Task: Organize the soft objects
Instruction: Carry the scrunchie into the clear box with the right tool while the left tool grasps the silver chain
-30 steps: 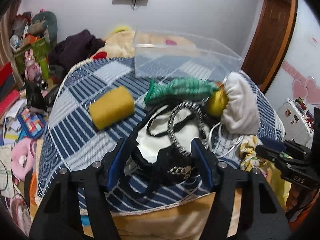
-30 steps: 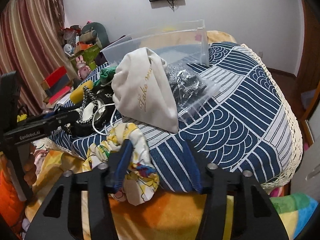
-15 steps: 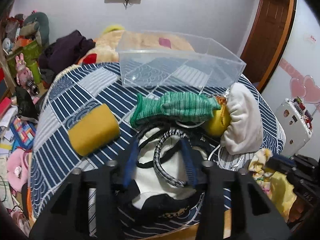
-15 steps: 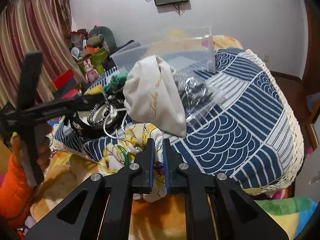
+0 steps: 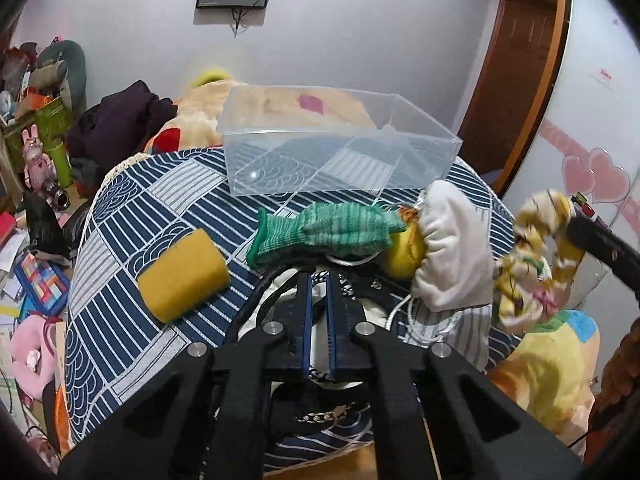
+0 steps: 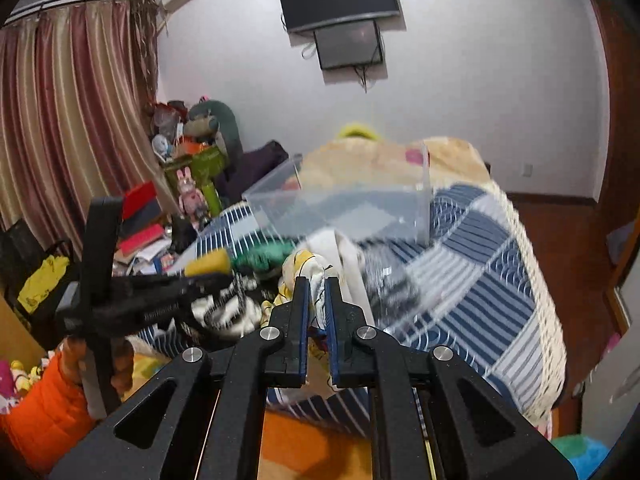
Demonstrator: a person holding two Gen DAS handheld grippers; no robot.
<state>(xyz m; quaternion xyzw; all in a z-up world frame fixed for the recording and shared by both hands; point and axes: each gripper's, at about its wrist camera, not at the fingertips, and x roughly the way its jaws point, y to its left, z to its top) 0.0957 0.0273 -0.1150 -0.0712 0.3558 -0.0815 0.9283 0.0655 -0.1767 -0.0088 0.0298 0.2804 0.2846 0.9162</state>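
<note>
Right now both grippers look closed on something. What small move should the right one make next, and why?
Probably carry the floral cloth forward toward the clear bin. The right gripper is shut on the cloth, already lifted off the bed, and the bin stands open just beyond. The left gripper is shut on the black-and-white bag, out of that path.

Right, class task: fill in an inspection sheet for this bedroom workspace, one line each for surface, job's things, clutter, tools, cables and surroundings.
Surface: blue patterned bedspread.
Job's things: clear bin, nothing seen inside; sponge, green sock, white pouch, bag on the bed; floral cloth lifted.
Clutter: toys and books beside the bed.
Tools: left tool shut on bag; right tool shut on floral cloth.
Cables: white cord under the pouch.
Surroundings: wall screen, curtain, door.
</note>
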